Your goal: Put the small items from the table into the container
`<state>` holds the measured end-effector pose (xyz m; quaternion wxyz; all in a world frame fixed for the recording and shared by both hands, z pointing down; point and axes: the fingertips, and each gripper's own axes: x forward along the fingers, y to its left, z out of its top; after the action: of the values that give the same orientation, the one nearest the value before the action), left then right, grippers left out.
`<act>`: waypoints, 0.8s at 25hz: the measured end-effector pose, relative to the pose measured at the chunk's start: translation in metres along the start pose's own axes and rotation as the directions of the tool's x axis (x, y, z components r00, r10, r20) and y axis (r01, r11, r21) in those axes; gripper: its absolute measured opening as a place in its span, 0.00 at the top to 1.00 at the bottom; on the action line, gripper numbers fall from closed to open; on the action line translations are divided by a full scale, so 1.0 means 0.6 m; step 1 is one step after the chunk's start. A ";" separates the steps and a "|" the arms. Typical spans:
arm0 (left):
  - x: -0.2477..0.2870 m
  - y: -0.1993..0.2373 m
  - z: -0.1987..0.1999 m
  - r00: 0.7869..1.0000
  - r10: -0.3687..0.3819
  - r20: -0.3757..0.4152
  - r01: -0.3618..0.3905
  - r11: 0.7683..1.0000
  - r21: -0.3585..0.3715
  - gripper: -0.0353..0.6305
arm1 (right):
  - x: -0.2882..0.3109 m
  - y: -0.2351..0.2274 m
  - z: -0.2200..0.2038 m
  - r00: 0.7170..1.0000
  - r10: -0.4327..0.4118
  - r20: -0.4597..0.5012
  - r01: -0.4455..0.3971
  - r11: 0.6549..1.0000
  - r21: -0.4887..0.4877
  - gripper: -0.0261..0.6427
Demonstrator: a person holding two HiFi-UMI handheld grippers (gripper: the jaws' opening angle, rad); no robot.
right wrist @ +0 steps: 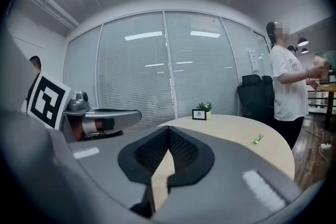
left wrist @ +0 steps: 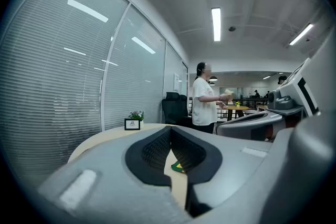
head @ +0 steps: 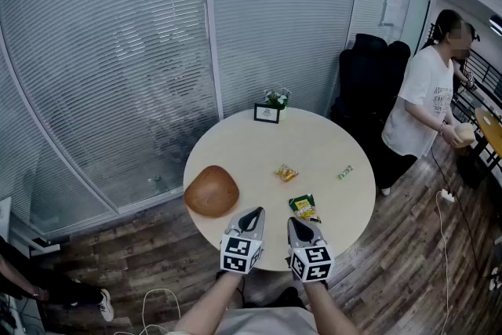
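Observation:
A brown round container [head: 210, 191] sits at the left edge of the round table [head: 329, 137]. An orange packet [head: 286, 172] lies at the middle, a green-and-yellow packet [head: 304, 208] near the front edge, and a small green sweet [head: 345, 172] to the right. My left gripper [head: 254, 215] and right gripper [head: 295, 223] hover side by side over the front edge, both shut and empty. The green packet lies just past the right gripper's tip. In the left gripper view the jaws [left wrist: 169, 131] meet, with the green packet [left wrist: 178, 166] showing below them. The right gripper view shows the jaws [right wrist: 169, 131] together and the sweet [right wrist: 257, 138].
A small framed card [head: 267, 113] with a plant [head: 276, 97] stands at the table's far edge. A person in a white shirt [head: 427, 102] stands at the right beside a black chair [head: 369, 82]. Glass walls with blinds enclose the back. Cables lie on the wooden floor.

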<state>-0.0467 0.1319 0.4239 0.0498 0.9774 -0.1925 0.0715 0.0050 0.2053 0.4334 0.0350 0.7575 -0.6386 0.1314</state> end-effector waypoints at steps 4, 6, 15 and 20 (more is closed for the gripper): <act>0.002 -0.003 -0.001 1.000 -0.010 0.005 0.010 1.000 0.002 0.95 | 0.001 -0.002 -0.006 1.000 -0.004 -0.003 0.004 1.000 0.004 0.96; 0.007 0.000 -0.003 1.000 -0.011 0.001 0.011 1.000 0.001 0.95 | 0.004 -0.005 -0.005 1.000 -0.005 0.005 0.005 1.000 0.004 0.96; 0.058 0.010 -0.031 0.999 -0.039 -0.019 0.039 0.999 -0.018 0.95 | 0.030 -0.041 -0.018 0.999 -0.029 0.019 0.029 1.000 0.006 0.96; 0.117 0.019 -0.049 0.998 -0.047 -0.051 0.045 0.999 -0.029 0.95 | 0.070 -0.103 -0.061 0.998 -0.032 -0.048 0.032 0.999 0.012 0.92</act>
<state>0.0095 0.0990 0.4648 0.0700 0.9786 -0.1696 0.0926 0.0660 0.1843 0.4860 0.0475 0.7644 -0.6245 0.1529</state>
